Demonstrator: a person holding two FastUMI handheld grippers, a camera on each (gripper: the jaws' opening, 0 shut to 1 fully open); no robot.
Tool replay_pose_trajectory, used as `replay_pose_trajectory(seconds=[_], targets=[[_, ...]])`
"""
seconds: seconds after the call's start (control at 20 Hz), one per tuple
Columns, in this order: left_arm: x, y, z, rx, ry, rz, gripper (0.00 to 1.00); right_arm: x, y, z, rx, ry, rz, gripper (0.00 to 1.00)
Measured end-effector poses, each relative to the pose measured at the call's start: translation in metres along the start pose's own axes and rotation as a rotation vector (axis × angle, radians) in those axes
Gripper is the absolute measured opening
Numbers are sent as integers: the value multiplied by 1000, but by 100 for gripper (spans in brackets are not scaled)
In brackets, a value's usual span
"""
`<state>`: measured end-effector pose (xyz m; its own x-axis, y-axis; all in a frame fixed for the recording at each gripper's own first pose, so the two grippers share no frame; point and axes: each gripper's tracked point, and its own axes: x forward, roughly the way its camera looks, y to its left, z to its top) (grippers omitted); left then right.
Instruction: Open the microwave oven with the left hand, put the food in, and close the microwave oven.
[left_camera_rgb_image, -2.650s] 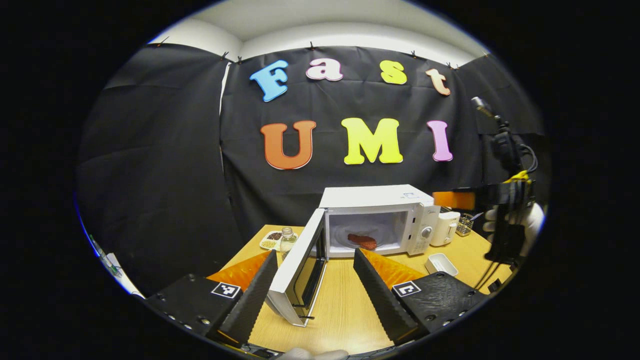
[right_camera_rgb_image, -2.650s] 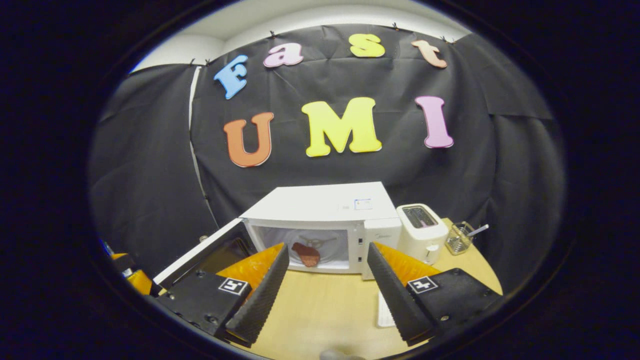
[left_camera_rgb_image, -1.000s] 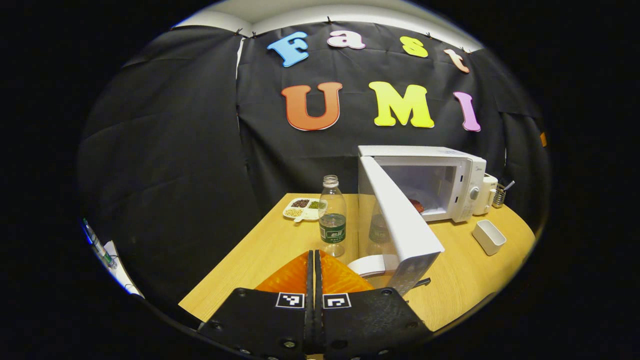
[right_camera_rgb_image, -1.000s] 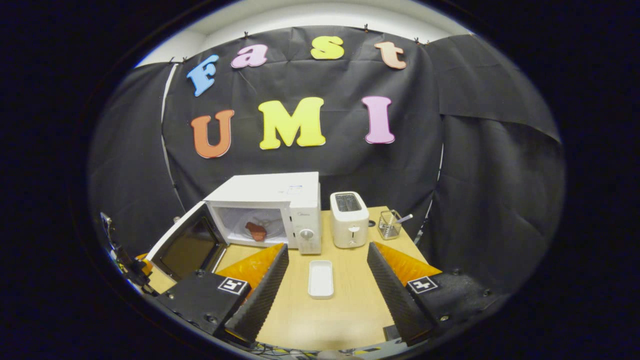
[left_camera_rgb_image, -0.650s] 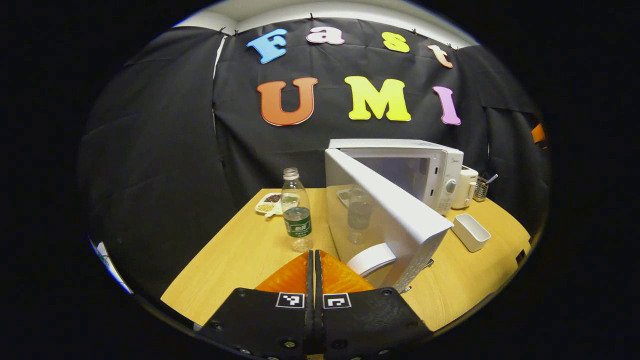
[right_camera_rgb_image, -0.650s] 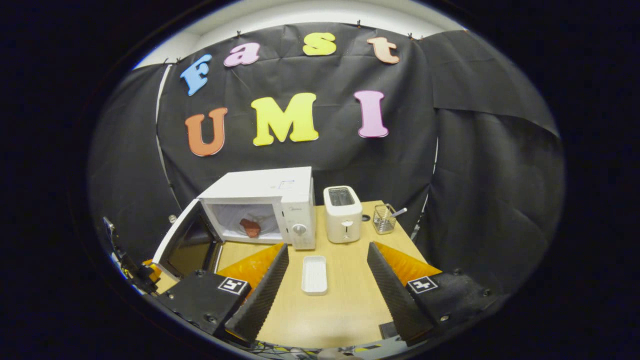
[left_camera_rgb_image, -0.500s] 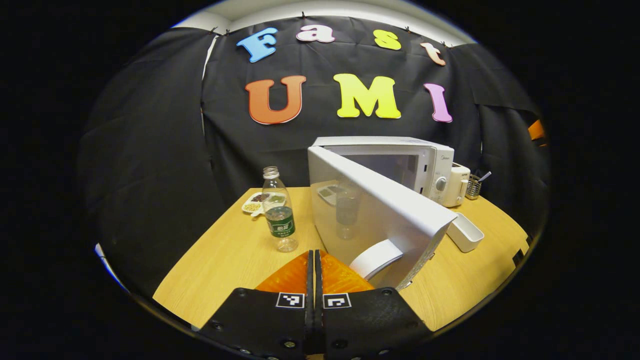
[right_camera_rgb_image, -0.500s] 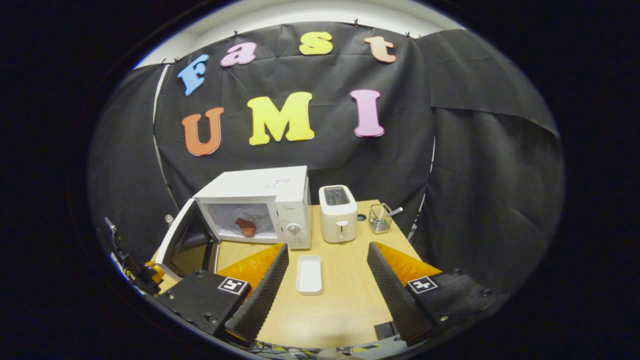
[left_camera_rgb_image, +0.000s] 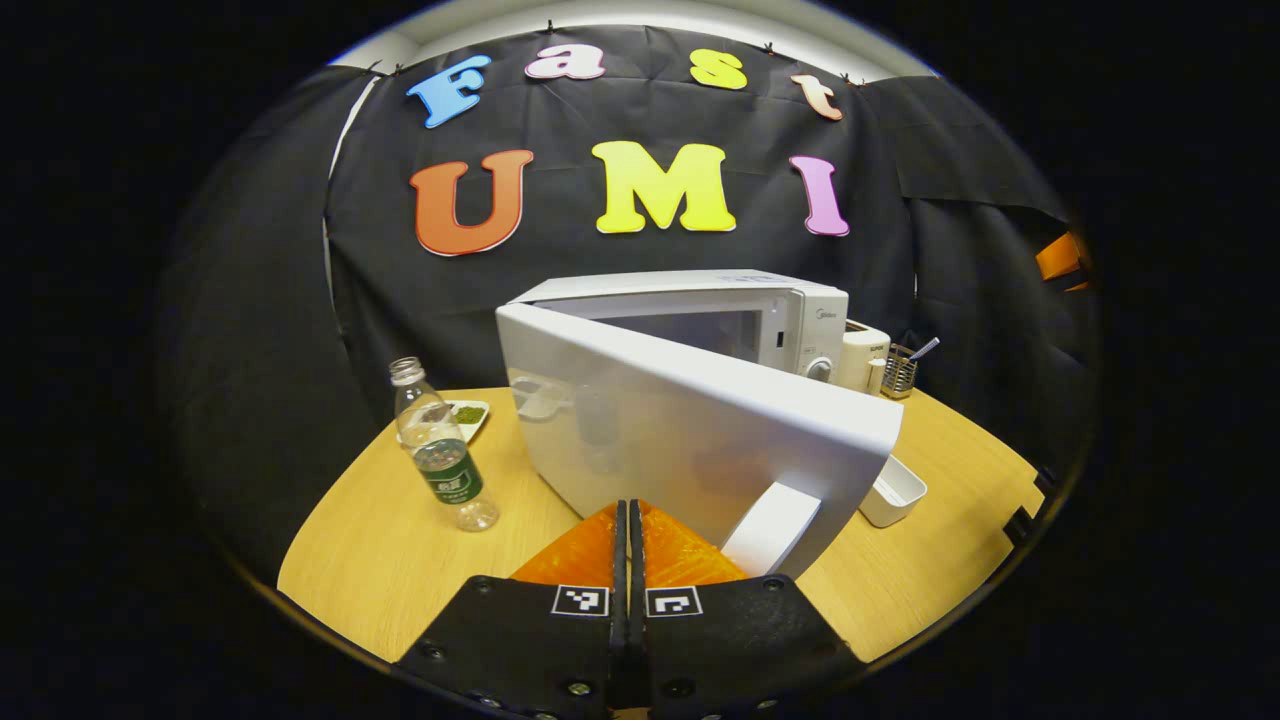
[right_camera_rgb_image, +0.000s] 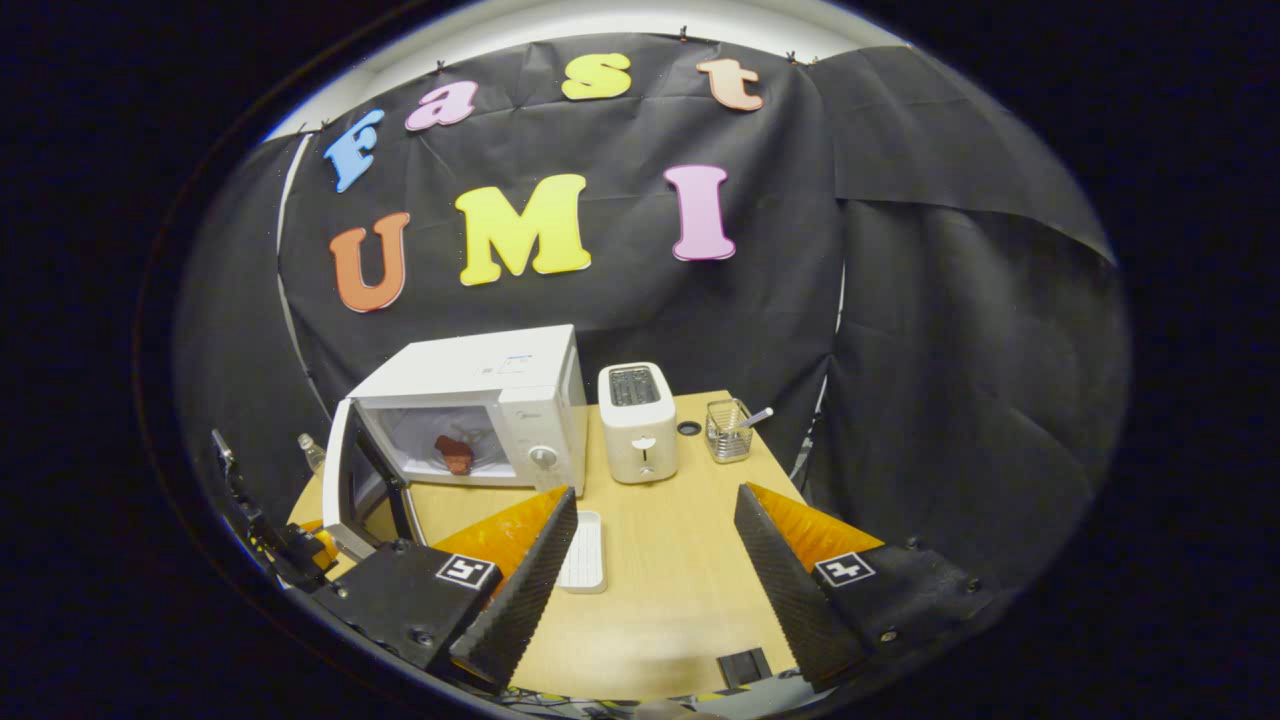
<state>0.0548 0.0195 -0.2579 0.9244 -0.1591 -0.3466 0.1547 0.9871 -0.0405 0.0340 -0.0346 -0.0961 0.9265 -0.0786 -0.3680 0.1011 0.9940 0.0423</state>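
Door (left_camera_rgb_image: 690, 430) has swung further toward shut since a moment ago, left claw (left_camera_rgb_image: 628, 510) pinched together right at it. Food (right_camera_rgb_image: 453, 453) sits inside the microwave (right_camera_rgb_image: 480, 400); right claw (right_camera_rgb_image: 650, 540) hangs spread apart over the table (right_camera_rgb_image: 660, 590).

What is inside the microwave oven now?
In the right gripper view, a reddish piece of food lies inside the microwave oven. The half-open door covers part of the cavity.
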Motion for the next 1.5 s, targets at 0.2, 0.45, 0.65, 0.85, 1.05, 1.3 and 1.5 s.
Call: replay_pose_trajectory(seconds=[0.2, 0.45, 0.65, 0.85, 1.05, 1.3, 1.5], targets=[[27, -34, 8, 9, -5, -59, 0, 13, -14, 9, 7, -2, -25, 100], [64, -62, 20, 31, -8, -114, 0, 29, -28, 18, 18, 3, -45, 100], [94, -83, 31, 45, -10, -144, 0, 38, -39, 22, 25, 17, -62, 100], [122, -102, 42, 45, -14, -161, 0, 45, -56, 26, 28, 22, -88, 91], [150, -116, 54, 31, -15, -161, 0, 51, -72, 24, 39, 43, -103, 100], [172, -121, 64, 22, -14, -138, 0, 59, -84, 32, 41, 50, -98, 91], [191, -120, 71, 27, -19, -115, 0, 66, -87, 35, 38, 48, -85, 91]])
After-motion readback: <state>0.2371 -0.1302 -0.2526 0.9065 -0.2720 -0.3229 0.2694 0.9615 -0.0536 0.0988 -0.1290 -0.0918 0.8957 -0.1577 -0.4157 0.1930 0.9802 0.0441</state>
